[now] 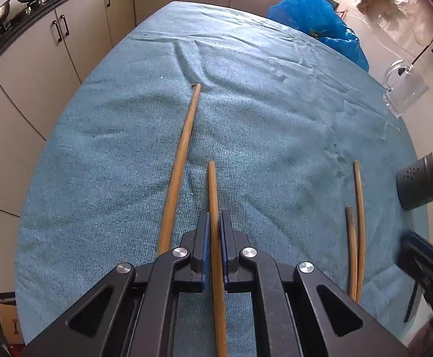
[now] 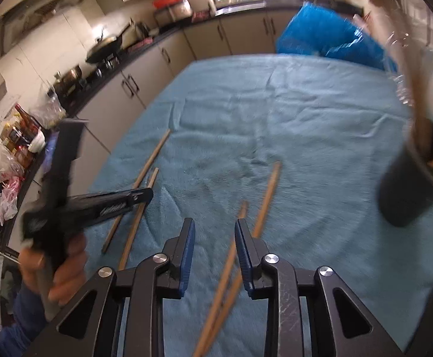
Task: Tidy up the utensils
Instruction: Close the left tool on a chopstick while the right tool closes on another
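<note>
Wooden chopsticks lie on a blue towel-covered table (image 1: 246, 113). My left gripper (image 1: 214, 217) straddles one chopstick (image 1: 212, 184), with its blue pads close on either side of it and a thin gap showing. A second chopstick (image 1: 183, 148) lies just to its left. Two more chopsticks (image 1: 359, 208) lie at the right, and they also show in the right wrist view (image 2: 264, 196). My right gripper (image 2: 214, 226) is open and empty above that pair. A dark perforated holder (image 1: 418, 181) with several chopsticks in it stands at the table's right edge, also in the right wrist view (image 2: 409, 187). The left gripper shows in the right wrist view (image 2: 145, 195).
A clear glass mug (image 1: 404, 89) stands at the right edge beyond the holder. A blue plastic bag (image 1: 317, 20) lies at the far right corner. Kitchen cabinets (image 1: 53, 50) and a counter with pans run along the left and far sides.
</note>
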Available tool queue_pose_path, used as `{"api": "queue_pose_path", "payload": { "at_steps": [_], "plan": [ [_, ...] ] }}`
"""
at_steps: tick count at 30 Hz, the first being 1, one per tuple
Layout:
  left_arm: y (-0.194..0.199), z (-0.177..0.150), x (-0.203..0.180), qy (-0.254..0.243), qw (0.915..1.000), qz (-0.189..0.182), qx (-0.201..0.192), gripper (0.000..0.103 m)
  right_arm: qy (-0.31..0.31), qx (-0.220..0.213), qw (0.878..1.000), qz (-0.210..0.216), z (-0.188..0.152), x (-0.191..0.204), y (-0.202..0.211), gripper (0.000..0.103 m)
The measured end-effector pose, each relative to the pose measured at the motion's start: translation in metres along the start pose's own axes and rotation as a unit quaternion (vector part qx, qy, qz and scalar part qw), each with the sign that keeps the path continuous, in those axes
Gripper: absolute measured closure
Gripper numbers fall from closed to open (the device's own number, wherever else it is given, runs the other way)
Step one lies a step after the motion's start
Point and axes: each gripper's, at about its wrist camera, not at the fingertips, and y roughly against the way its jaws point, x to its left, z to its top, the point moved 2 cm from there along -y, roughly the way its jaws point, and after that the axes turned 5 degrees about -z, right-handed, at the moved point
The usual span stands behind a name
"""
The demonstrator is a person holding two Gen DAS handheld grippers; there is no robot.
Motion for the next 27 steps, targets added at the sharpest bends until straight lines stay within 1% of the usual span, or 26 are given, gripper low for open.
{"api": "queue_pose_path", "payload": {
  "at_steps": [3,5,7,9,12,14,15,17,21,25,27],
  "plan": [
    [0.000,0.001,0.002,-0.001,1.0000,-0.005,0.003,0.097,-0.002,0.035,0.999,-0.006,0.013,0.000,-0.025,0.081],
    [-0.001,0.001,0.000,-0.007,1.0000,-0.005,0.003,0.097,-0.002,0.048,0.999,-0.023,0.017,-0.002,-0.037,0.081],
    [-0.001,0.001,0.000,-0.010,0.9999,-0.006,0.003,0.097,0.000,0.066,0.997,-0.037,0.017,-0.004,-0.047,0.081],
    [-0.002,0.002,0.001,-0.010,0.9999,-0.009,0.003,0.097,0.000,0.073,0.996,-0.056,0.016,-0.007,-0.051,0.081],
    [-0.003,0.003,0.002,-0.008,0.9999,-0.012,0.003,0.097,0.009,0.090,0.993,-0.069,0.013,-0.007,-0.059,0.081],
    [-0.003,0.003,0.000,-0.012,0.9999,-0.007,0.004,0.097,0.020,0.086,0.993,-0.078,0.012,-0.004,-0.060,0.081],
    [-0.004,0.004,-0.001,-0.014,0.9999,-0.004,0.003,0.097,0.027,0.082,0.993,-0.085,0.011,-0.002,-0.060,0.084],
    [-0.005,0.004,-0.005,-0.020,0.9998,0.003,0.000,0.097,0.035,0.075,0.992,-0.093,0.009,0.001,-0.059,0.093],
    [-0.002,0.005,-0.011,-0.022,0.9996,-0.017,-0.004,0.097,0.027,0.050,0.996,-0.068,0.006,0.006,-0.048,0.095],
    [0.024,0.005,-0.016,-0.023,0.9986,-0.027,-0.039,0.097,0.029,-0.010,0.999,-0.042,0.006,0.014,-0.009,0.095],
    [0.044,0.004,-0.023,-0.030,0.9971,-0.034,-0.062,0.097,0.029,-0.051,0.998,-0.032,0.003,0.017,0.017,0.095]
  ]
}}
